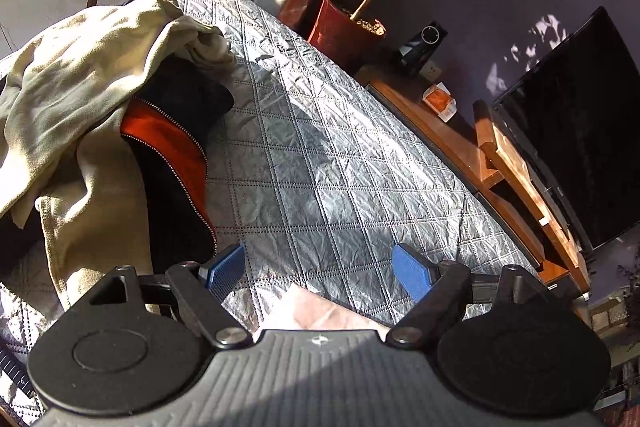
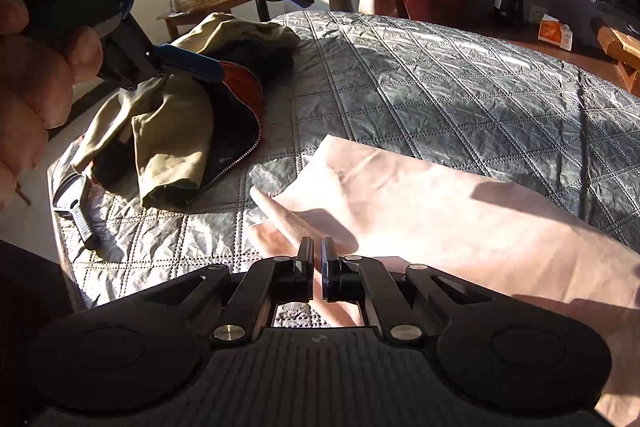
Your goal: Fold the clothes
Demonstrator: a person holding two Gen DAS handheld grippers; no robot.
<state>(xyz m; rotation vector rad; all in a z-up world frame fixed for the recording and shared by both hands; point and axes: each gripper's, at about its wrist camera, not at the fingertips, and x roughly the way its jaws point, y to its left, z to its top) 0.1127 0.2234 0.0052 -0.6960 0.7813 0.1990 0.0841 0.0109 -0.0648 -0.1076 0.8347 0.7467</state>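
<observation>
**Pink garment pinched at the near edge of a quilted bed**

The right hand-held gripper [image 2: 316, 247] has its jaws nearly together, clenched on a fold of the pink garment [image 2: 420, 195], which lies spread on the grey quilted bed [image 2: 440, 79]. The left hand-held gripper [image 1: 320, 267] is released, its blue pads [image 1: 412, 269] wide apart above the quilt, with nothing between them. A heap of clothes, a beige garment [image 1: 80, 67] over a dark jacket with orange lining [image 1: 168, 139], lies to the left.

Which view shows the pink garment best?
Right wrist: the pink garment spreads across the quilt, with the right hand-held gripper nearly shut on its edge. Left wrist catches only a small pink patch between open fingers.
</observation>
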